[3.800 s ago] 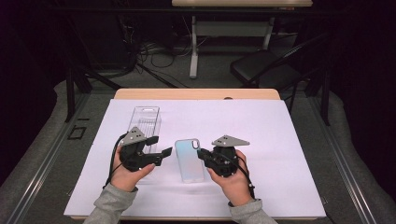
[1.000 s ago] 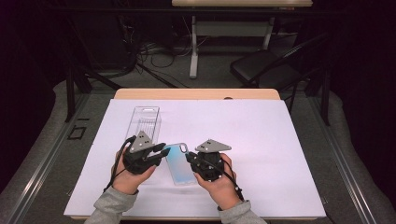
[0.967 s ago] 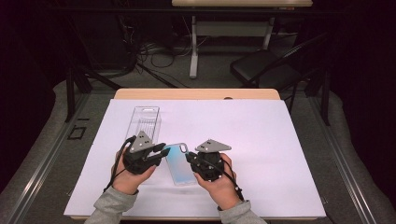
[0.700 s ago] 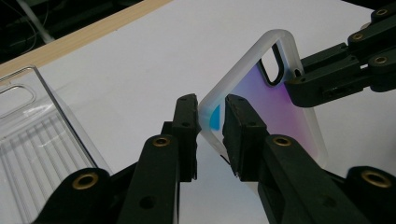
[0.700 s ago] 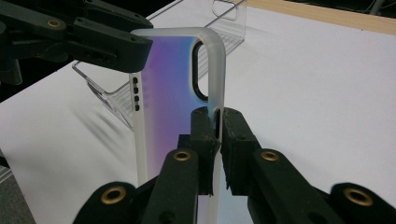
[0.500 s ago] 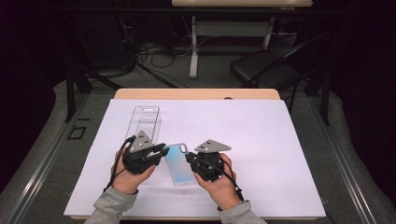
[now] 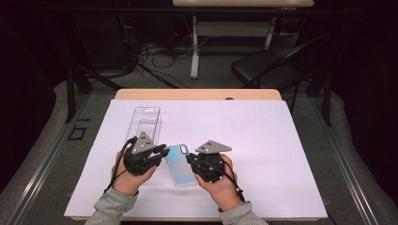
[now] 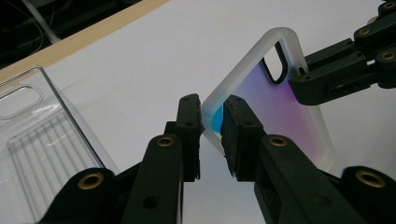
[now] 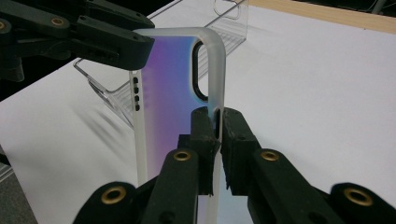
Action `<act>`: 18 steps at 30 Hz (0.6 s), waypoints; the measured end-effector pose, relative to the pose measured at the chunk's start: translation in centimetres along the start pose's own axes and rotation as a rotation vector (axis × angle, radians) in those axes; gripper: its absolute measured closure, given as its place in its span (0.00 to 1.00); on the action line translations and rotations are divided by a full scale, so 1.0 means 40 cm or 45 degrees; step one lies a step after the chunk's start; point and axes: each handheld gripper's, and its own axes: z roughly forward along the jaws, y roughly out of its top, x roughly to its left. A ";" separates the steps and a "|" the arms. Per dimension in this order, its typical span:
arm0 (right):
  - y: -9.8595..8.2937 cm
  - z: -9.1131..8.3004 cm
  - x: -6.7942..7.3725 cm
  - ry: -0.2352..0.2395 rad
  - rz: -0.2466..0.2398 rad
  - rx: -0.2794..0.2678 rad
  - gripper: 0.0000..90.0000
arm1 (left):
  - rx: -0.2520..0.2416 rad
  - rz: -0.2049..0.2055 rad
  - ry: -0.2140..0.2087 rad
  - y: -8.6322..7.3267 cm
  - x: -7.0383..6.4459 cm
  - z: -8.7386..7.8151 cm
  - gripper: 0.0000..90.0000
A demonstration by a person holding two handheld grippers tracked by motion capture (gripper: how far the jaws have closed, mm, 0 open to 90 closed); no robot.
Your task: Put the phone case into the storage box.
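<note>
Phone case (image 7: 180, 164), translucent with a blue-violet tint, hangs over the white table cover (image 7: 281, 154), its opposite rims pinched by the left gripper (image 8: 212, 123) and right gripper (image 9: 217, 128); uneven pulling could slip either thin grip, dropping it beside the clear plastic box (image 7: 143, 123).

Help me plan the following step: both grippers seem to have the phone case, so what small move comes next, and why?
Probably carry the phone case toward the clear plastic tray. The left gripper and right gripper each pinch an opposite rim, one end is raised off the white sheet, and the tray lies just beyond.
</note>
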 end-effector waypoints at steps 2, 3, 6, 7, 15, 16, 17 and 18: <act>0.000 0.000 0.000 0.000 -0.001 0.000 0.94 | 0.002 0.004 0.000 0.000 0.000 -0.001 0.87; 0.000 0.000 0.000 0.000 -0.005 -0.002 0.94 | 0.004 0.006 0.000 0.000 0.000 -0.001 0.87; 0.000 0.000 0.000 0.000 -0.005 0.000 0.94 | 0.008 0.008 0.002 0.001 0.000 -0.001 0.87; 0.000 0.000 0.000 -0.001 -0.007 0.000 0.94 | 0.010 0.009 0.001 0.001 -0.001 -0.001 0.87; 0.000 0.000 -0.001 0.003 -0.005 0.000 0.94 | 0.013 0.014 -0.004 0.001 0.001 -0.001 0.88; 0.000 0.000 -0.001 0.003 -0.005 0.000 0.94 | 0.014 0.016 -0.005 0.001 0.002 -0.002 0.88; 0.000 0.000 -0.001 0.003 -0.005 0.000 0.94 | 0.013 0.013 -0.007 0.001 0.002 -0.001 0.88; 0.000 0.000 -0.001 0.003 -0.005 0.000 0.94 | 0.013 0.014 -0.009 0.001 0.002 -0.001 0.88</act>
